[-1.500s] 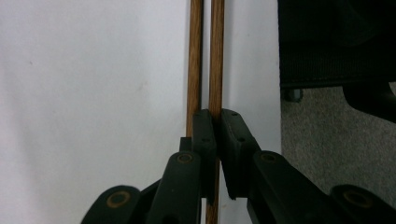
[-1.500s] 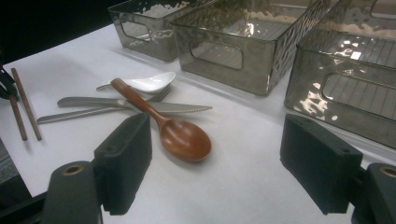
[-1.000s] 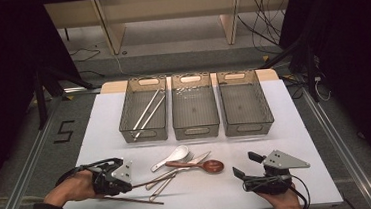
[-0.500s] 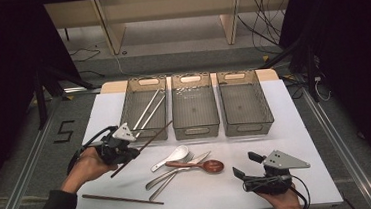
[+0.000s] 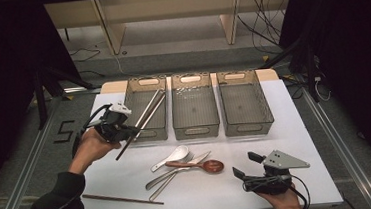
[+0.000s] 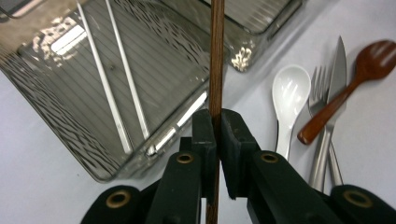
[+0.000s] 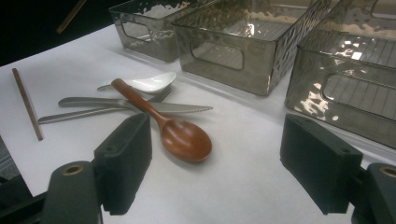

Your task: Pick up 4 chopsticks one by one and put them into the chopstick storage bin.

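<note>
Three clear, smoky plastic bins stand in a row beyond both grippers. The left bin (image 5: 146, 110) has ribbed walls and a ridged floor; two metal chopsticks (image 6: 119, 88) lie slanted in it, just left of the left gripper's jaws. The middle bin (image 5: 194, 106) and right bin (image 5: 244, 102) look bare, though glare on their dimpled walls makes small contents hard to rule out.

The left gripper (image 6: 217, 133) has its jaws pressed tight on a brown wooden chopstick (image 6: 216, 56), which runs straight up between the pads over the left bin's near corner; its top and bottom ends are cut off by the frame.

The right gripper (image 7: 215, 163) sits with jaws wide apart, gripping nothing. Just ahead of its left jaw lies a glossy wooden spoon (image 7: 180, 135), crossing a serrated knife (image 7: 177, 108), a fork partly hidden beneath, and a white ceramic spoon (image 7: 149, 82). A second wooden chopstick (image 7: 27, 103) lies flat far to the left.
</note>
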